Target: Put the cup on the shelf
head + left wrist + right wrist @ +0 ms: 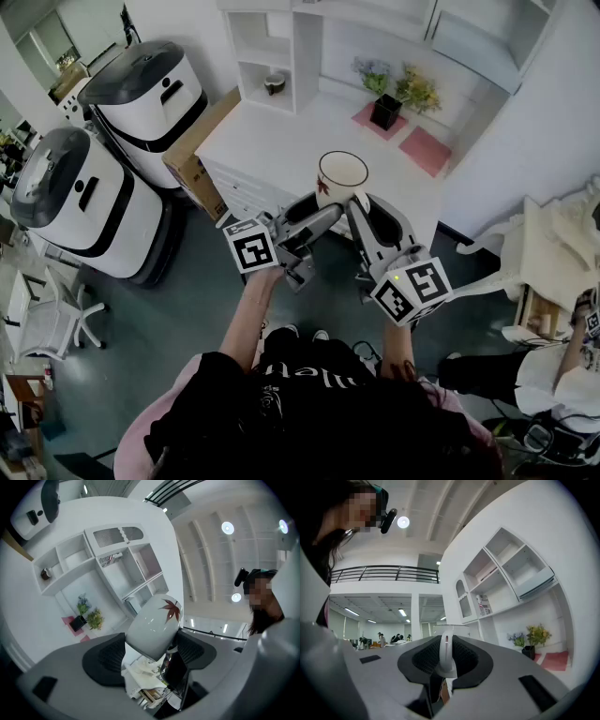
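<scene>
A white cup (342,178) with a red leaf print is held up over the front of the white counter (272,131). My right gripper (361,204) is shut on the cup's handle (445,653), which stands upright between its pads. My left gripper (330,216) reaches in from the left with its jaws wide around the cup's lower body (152,627); the pads sit close to its sides. The white shelf unit (267,52) stands at the back of the counter, its compartments visible in both gripper views (93,564) (501,573).
A small dark bowl (274,84) sits in one shelf compartment. Potted flowers (394,94) and two pink mats (424,150) lie on the counter's right side. Two large white machines (141,94) and a cardboard box (192,155) stand left of the counter. A person sits at the lower right.
</scene>
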The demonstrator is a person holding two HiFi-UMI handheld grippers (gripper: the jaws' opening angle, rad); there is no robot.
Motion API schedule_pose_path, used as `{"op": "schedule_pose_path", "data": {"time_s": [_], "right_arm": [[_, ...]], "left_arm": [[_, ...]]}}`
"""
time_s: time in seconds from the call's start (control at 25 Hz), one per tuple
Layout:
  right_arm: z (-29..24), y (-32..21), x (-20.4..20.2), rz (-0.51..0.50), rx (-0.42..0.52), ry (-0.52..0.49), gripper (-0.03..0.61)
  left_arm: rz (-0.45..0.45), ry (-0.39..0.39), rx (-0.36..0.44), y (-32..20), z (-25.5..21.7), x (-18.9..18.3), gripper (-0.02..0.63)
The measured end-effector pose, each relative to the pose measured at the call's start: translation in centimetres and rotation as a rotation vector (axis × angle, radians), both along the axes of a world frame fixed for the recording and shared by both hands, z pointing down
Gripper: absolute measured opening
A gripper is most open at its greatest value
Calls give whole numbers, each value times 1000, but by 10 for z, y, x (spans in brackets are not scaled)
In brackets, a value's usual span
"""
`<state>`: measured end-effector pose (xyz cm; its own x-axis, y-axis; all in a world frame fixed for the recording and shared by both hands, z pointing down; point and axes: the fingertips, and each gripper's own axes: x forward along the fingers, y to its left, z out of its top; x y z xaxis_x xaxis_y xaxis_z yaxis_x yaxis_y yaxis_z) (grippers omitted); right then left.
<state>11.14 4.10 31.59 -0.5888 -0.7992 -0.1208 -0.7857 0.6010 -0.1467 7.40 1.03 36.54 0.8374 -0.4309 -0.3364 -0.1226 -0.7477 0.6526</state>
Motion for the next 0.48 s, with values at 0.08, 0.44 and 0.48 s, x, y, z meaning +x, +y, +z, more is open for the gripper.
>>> {"op": "schedule_pose_path", "data": {"time_s": [0.08,0.44,0.48], "right_arm": [[-1,0,1,2,-2,-1,89],[-1,4,3,2,-2,-6,89],[0,4,4,1,-2,-7,89]], "left_arm": [[5,-3,1,0,-2,1,344],[-3,-2,-4,4,-1,3,344],[-4,-2,-4,5,-1,3,344]]}}
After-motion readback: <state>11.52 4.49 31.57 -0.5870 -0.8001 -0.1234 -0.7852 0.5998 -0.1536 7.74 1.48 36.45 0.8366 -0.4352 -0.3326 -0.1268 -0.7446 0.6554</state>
